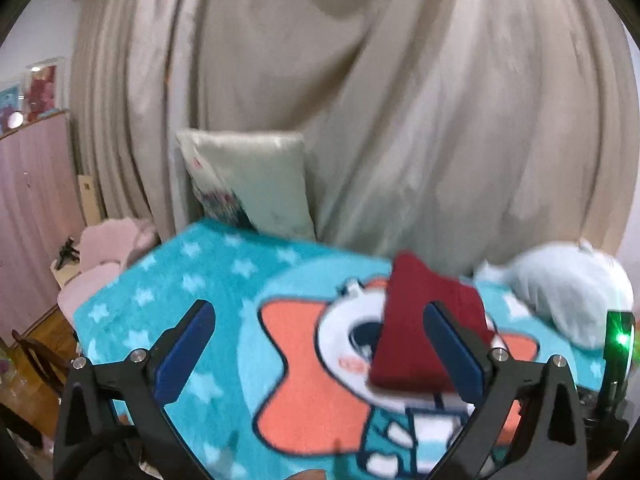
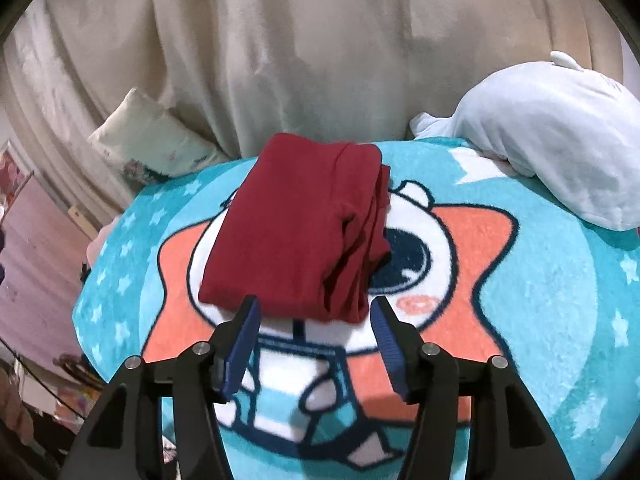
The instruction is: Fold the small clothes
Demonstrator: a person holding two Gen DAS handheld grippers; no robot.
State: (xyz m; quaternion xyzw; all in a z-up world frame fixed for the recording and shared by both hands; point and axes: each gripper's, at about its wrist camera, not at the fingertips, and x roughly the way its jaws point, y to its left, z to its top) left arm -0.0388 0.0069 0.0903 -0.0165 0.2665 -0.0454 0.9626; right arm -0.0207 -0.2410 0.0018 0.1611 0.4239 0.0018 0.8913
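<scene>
A dark red garment (image 2: 296,228) lies folded into a compact rectangle on the teal cartoon blanket (image 2: 520,300), its layered edges on the right side. My right gripper (image 2: 316,312) is open and empty, its blue pads just short of the garment's near edge. In the left wrist view the same red garment (image 1: 416,332) lies to the right, partly behind the right finger. My left gripper (image 1: 318,312) is open wide and empty, above the blanket (image 1: 180,300).
Beige curtains (image 2: 300,48) hang behind the bed. A pale cushion (image 1: 248,176) leans against them. A light blue plush toy (image 2: 560,132) lies at the blanket's right. Pink plush items (image 1: 108,248) and a pink wardrobe (image 1: 32,200) are at the left.
</scene>
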